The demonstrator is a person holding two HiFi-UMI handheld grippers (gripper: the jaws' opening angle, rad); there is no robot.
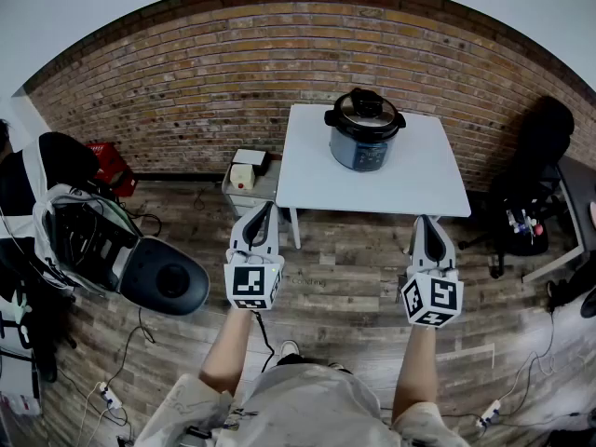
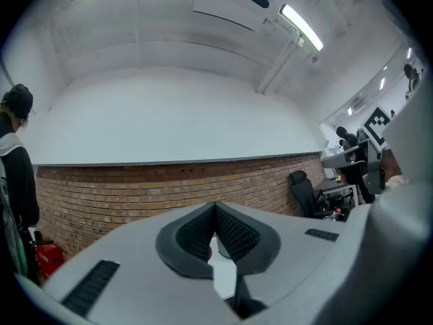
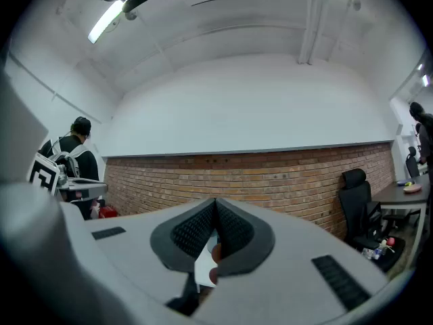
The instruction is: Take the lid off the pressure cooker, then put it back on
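Judging from build, lid [image 1: 374, 119] is rated stiff, heavy, best taken by top handle [image 1: 362, 100]; left gripper [image 1: 266, 207], right gripper [image 1: 426, 221] are closed, empty.

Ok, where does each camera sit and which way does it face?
Head view: on the person's head, looking steeply down at the white table and pressure cooker; both forearms, the left gripper and the right gripper show.
Left gripper view: on the left gripper, facing roughly level at the brick wall; only its own shut jaws show.
Right gripper view: on the right gripper, facing that wall too; its own shut jaws show.
Shared: both gripper views catch the wall and a black office chair.
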